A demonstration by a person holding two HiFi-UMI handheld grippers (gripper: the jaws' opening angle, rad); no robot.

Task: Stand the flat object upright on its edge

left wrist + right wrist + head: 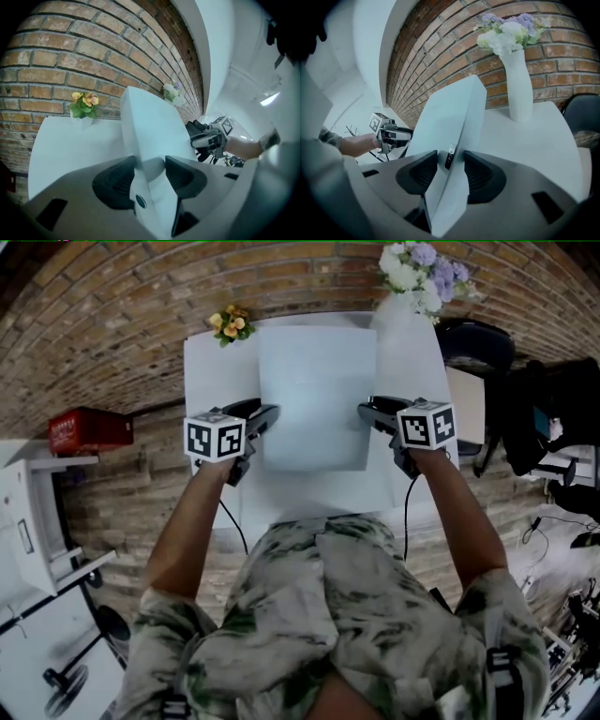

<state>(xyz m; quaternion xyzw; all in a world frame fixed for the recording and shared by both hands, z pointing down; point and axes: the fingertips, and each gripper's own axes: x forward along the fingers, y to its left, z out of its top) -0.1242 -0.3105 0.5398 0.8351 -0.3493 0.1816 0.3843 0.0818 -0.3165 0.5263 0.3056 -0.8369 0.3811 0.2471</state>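
Note:
A flat white slab (317,395) hangs between my two grippers over the white table (211,362), its broad face turned up toward the head view. My left gripper (267,418) clamps its left edge, and in the left gripper view the slab (150,126) fills the gap between the pads of that gripper (150,166). A small round port shows on that edge. My right gripper (367,413) clamps the opposite edge; in the right gripper view the slab (445,122) sits tilted between both pads of this gripper (451,168). Whether the far edge rests on the table is hidden.
A small pot of yellow flowers (231,324) stands at the table's far left corner. A tall white vase with pale flowers (519,89) stands at the far right. A black chair (473,343) is beside the table on the right, and a red box (89,430) lies at the left.

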